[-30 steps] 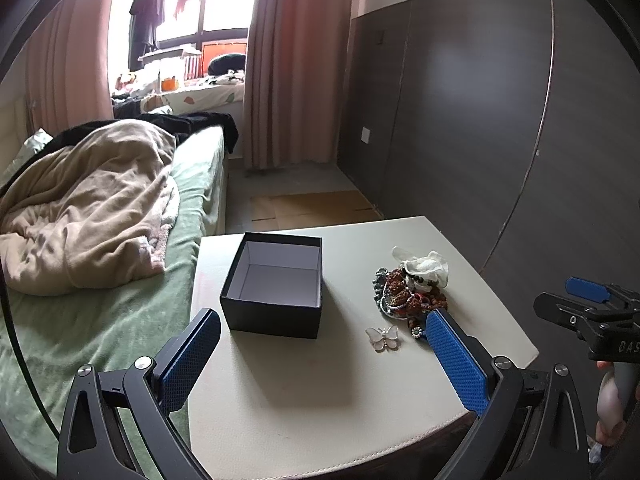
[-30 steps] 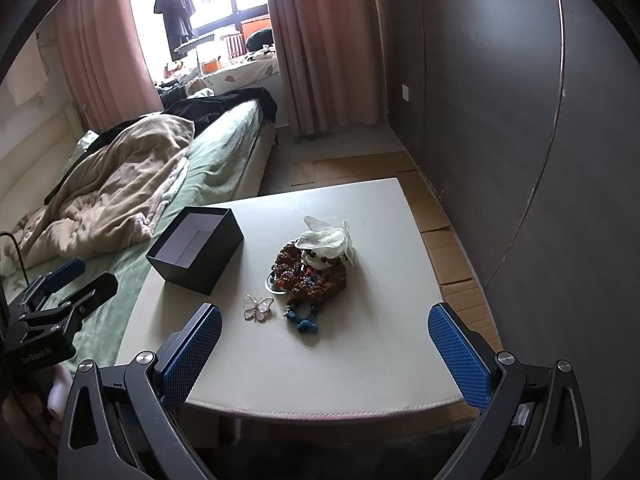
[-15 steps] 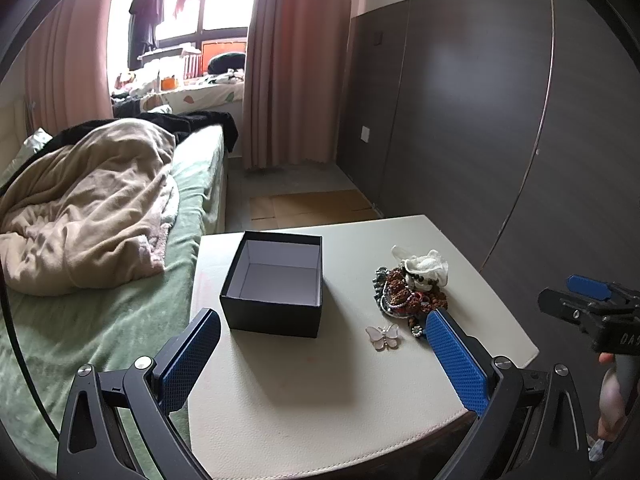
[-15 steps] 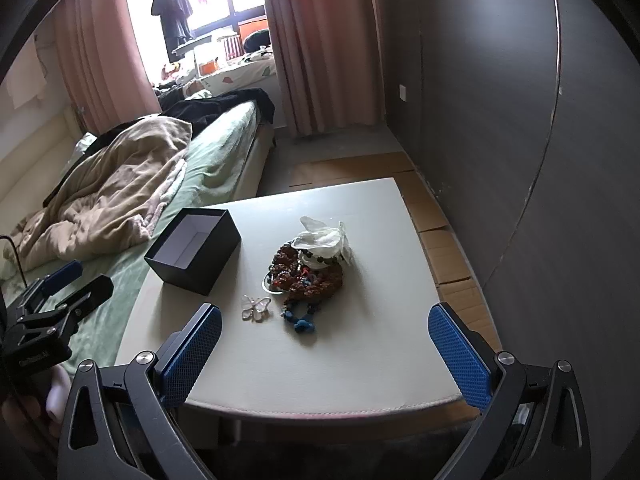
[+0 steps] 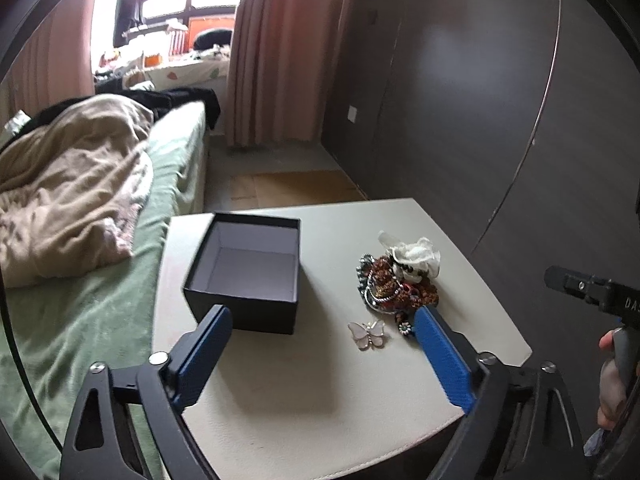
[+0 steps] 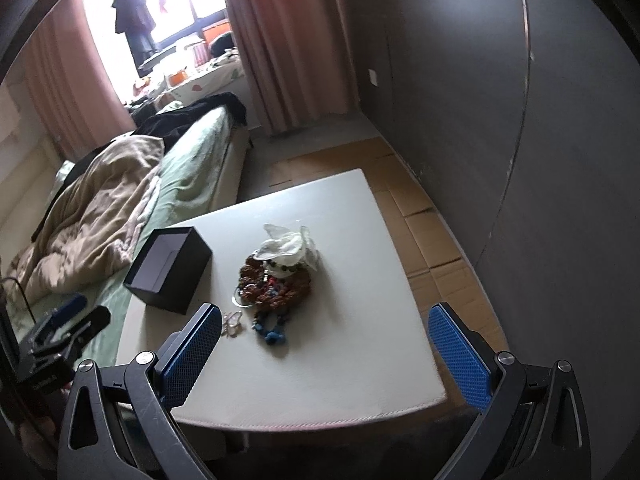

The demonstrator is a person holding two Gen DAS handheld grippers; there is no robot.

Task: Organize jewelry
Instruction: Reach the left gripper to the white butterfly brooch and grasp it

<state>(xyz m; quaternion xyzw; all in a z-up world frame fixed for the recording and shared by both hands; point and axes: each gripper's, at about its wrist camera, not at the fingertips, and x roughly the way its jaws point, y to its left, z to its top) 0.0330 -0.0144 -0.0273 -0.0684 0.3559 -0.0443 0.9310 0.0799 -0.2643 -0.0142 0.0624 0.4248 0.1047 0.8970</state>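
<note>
Here nothing of the task is yet done: the box (image 5: 248, 276) stands open and is seen bare inside, and all the jewelry lies outside it on the counter (image 5: 320, 400).

On the left, the bed (image 5: 100, 300) is pressed close against the counter's edge, and the box is set near that edge. If the box is nudged by the left gripper (image 5: 320, 344), whose jaws are spread wide and hold nothing, it could be pushed off onto the blanket (image 5: 68, 192). Being a light card box, it is judged likely to slide rather than resist.

In the middle, the butterfly brooch (image 5: 368, 334) lies flat and alone, just in front of the pile. It is thin, so a pinch from above may skate over it, or it may be flicked across the smooth counter toward the front edge.

Further right, the jewelry pile (image 5: 394, 284) is heaped together: beaded strands, a metal bangle and a white cloth flower (image 5: 416, 252) on top, touching and seemingly tangled. If one strand is lifted, others could be dragged up and dropped short of the box, or scattered. A blue beaded piece (image 6: 272, 328) trails from the pile's near side and could be snagged.

On the far right, the right gripper (image 6: 324, 344) is held with its jaws likewise spread and empty, short of the pile. The counter's right edge drops to the floor (image 6: 432, 232), so anything knocked that way would be lost below. With both grippers aimed at the same small area, a collision between them is also a risk.
</note>
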